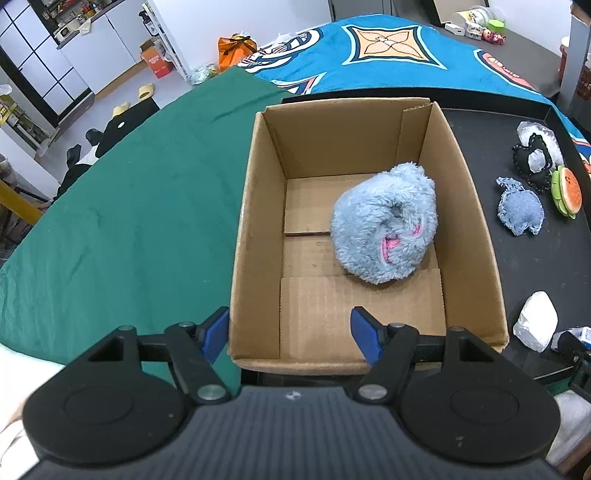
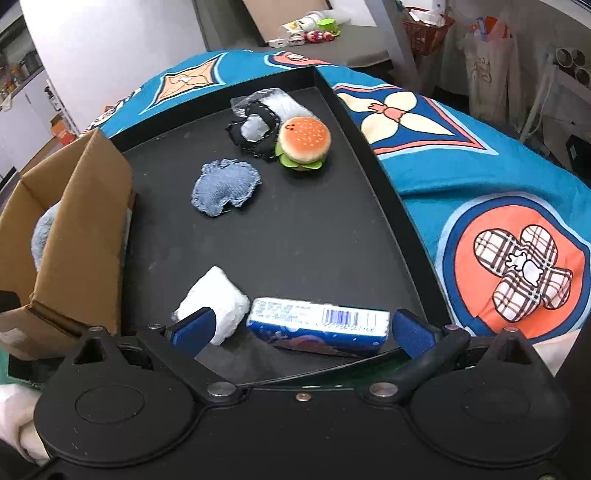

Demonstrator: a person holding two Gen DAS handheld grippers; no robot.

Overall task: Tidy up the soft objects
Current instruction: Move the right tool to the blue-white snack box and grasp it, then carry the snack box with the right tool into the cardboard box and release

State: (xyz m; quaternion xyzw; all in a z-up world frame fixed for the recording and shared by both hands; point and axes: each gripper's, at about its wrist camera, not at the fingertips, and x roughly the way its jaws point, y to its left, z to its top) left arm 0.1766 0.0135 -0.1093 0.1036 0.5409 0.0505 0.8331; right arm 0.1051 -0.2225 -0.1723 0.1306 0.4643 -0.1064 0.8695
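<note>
A fluffy light-blue plush [image 1: 384, 225] lies inside an open cardboard box [image 1: 258, 229]. My left gripper [image 1: 291, 334] is open and empty above the box's near edge. On the black tray [image 2: 303, 229] to the right of the box [image 2: 85, 229] lie a denim pad [image 2: 223, 186], a burger plush [image 2: 304, 142], a black-and-grey soft piece [image 2: 255, 131], a white soft lump [image 2: 214, 301] and a blue tissue pack [image 2: 317, 323]. My right gripper [image 2: 301, 328] is open, its fingers either side of the tissue pack, close above it. The denim pad [image 1: 519, 208] and burger [image 1: 567, 192] also show in the left view.
The box stands at the tray's left end beside a green cloth [image 1: 129, 206]. A blue patterned blanket [image 2: 498, 184] lies beyond the tray's right rim. Small items [image 2: 314, 31] sit on a far surface.
</note>
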